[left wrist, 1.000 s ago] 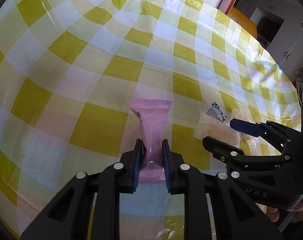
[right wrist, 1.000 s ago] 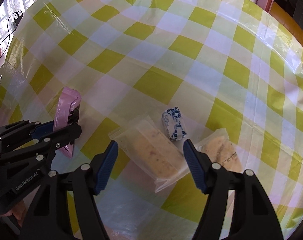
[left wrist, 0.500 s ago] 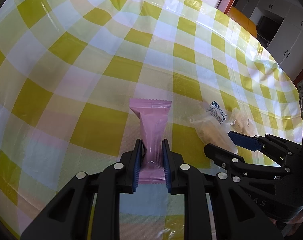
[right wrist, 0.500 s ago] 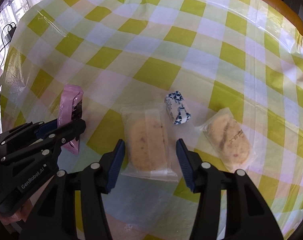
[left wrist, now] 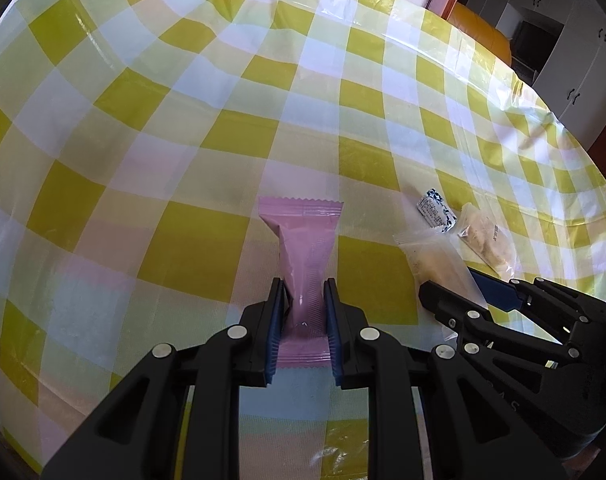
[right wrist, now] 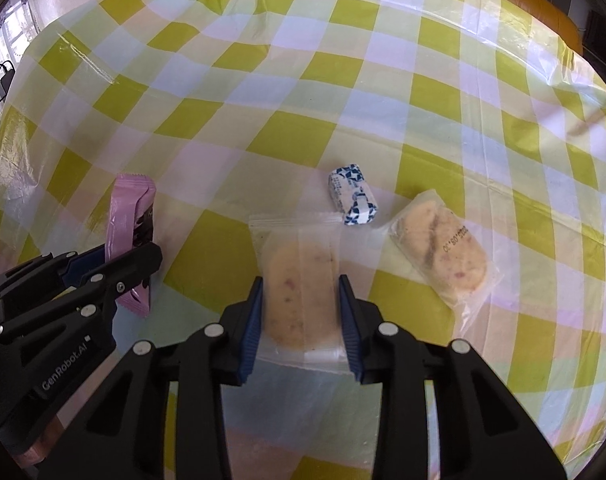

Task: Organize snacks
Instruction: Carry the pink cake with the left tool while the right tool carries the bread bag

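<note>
Left tool (left wrist: 303, 320) clamped on pink snack packet (left wrist: 307, 256), packet sticking out ahead over checked table (left wrist: 223, 132). Right tool (right wrist: 301, 312) jaws closing around clear-wrapped biscuit (right wrist: 303, 300), pads at its sides. Blue-white candy (right wrist: 353, 199) just ahead-right; second wrapped biscuit (right wrist: 443, 248) further right.
</note>
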Tool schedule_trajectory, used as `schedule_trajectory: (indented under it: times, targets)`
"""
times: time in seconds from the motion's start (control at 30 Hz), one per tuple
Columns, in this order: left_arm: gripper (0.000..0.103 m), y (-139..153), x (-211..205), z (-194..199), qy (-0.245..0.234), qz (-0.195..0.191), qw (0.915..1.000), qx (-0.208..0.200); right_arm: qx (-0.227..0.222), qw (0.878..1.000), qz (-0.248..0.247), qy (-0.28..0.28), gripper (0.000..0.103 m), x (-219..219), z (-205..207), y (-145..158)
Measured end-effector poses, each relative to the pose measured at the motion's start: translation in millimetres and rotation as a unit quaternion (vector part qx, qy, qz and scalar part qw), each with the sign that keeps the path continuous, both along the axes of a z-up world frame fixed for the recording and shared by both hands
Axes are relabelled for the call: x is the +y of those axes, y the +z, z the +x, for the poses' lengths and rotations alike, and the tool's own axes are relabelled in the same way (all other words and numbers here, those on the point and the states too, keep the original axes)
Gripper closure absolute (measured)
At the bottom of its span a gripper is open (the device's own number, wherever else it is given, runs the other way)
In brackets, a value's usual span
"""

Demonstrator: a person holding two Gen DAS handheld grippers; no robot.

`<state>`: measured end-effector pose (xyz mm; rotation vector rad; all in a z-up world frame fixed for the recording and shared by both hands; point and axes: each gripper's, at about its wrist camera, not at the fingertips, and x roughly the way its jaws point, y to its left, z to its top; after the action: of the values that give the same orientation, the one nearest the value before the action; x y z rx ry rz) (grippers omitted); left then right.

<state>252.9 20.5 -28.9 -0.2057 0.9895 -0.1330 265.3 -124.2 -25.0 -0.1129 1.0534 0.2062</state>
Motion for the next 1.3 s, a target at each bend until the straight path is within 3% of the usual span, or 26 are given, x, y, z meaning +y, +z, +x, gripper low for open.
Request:
schedule_trajectory:
  times: [0.73, 1.3]
  targets:
    - [0.083, 8.7, -64.2, -36.8, -0.091, -0.046, 0.9945, 0.021, -0.003, 0.994, -0.002, -0.107, 0.067, -66.8, -79.4, 13.0]
    - [0.083, 25.9, -151.4, -83.6, -0.192, -0.025, 0.981, 0.017, -0.014, 0.984, 0.005, -0.178, 0.067, -137.1, -137.9, 27.3]
